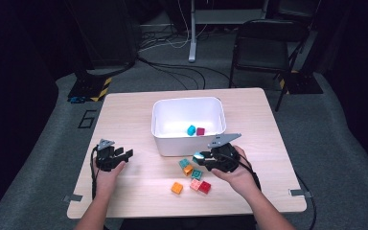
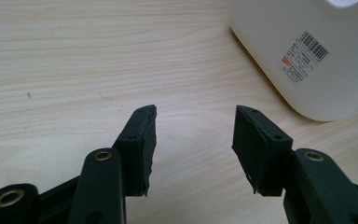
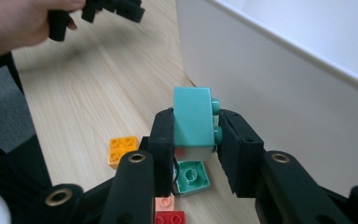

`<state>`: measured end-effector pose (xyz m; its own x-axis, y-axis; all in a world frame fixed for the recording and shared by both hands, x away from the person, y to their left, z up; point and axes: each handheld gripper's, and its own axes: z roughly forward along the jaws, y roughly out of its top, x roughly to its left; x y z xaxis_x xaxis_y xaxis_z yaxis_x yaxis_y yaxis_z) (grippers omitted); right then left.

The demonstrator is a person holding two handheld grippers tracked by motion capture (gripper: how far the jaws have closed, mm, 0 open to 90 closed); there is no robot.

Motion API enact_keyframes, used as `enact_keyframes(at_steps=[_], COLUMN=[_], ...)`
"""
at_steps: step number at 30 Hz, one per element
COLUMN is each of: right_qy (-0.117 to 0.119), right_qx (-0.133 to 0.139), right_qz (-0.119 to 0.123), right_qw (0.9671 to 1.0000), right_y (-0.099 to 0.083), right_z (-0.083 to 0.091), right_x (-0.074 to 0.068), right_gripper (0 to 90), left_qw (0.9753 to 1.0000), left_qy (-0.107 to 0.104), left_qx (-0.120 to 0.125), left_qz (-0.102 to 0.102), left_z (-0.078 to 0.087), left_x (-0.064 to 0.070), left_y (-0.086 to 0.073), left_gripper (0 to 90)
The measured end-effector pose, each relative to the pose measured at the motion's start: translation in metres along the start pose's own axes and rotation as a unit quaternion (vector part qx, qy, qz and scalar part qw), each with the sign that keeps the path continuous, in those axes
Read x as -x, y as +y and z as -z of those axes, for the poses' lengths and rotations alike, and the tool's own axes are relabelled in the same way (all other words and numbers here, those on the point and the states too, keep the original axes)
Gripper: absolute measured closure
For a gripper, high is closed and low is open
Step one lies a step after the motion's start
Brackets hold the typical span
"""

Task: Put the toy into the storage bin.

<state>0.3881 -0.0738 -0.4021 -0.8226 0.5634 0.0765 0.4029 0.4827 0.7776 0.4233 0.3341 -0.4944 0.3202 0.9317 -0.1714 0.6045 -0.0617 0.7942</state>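
Observation:
My right gripper [image 1: 200, 157] is shut on a teal brick [image 3: 194, 123], held studs sideways just above the table beside the front wall of the white bin [image 1: 187, 145]. Below it lie loose bricks: a green one [image 3: 192, 176], an orange one [image 3: 122, 149], a pink one [image 3: 165, 203] and a red one [image 3: 170, 218]. Another orange brick [image 1: 177, 188] lies nearer the front edge. Inside the bin are a cyan brick [image 1: 191, 129] and a dark red brick [image 1: 200, 131]. My left gripper [image 1: 126, 154] stands open over bare wood, left of the bin [image 2: 317, 56], with nothing between its jaws.
The wooden table [image 1: 124, 115] has free room on its left half and behind the bin. A black folding chair [image 1: 263, 45] and cables lie on the floor beyond the far edge. The bin wall [image 3: 279, 93] rises close to the right of my right gripper.

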Motion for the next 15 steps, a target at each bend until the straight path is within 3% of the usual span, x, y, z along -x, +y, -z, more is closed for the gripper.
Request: enact_keyframes(at_steps=[8, 15], right_qy=[0.01, 0.004], right_qx=[0.014, 0.014], right_qz=[-0.002, 0.005], right_qw=[0.9998, 0.9999], right_y=[0.019, 0.039], right_z=[0.022, 0.03], right_x=[0.005, 0.012], right_gripper=[67.2, 67.2], left_qw=[1.0, 1.0], left_qy=[0.001, -0.001], left_qx=[0.005, 0.004], left_qz=[0.005, 0.005], left_z=[0.0, 0.0], left_x=[0.0, 0.0], left_y=[0.0, 0.0], left_gripper=[48.8, 48.8])
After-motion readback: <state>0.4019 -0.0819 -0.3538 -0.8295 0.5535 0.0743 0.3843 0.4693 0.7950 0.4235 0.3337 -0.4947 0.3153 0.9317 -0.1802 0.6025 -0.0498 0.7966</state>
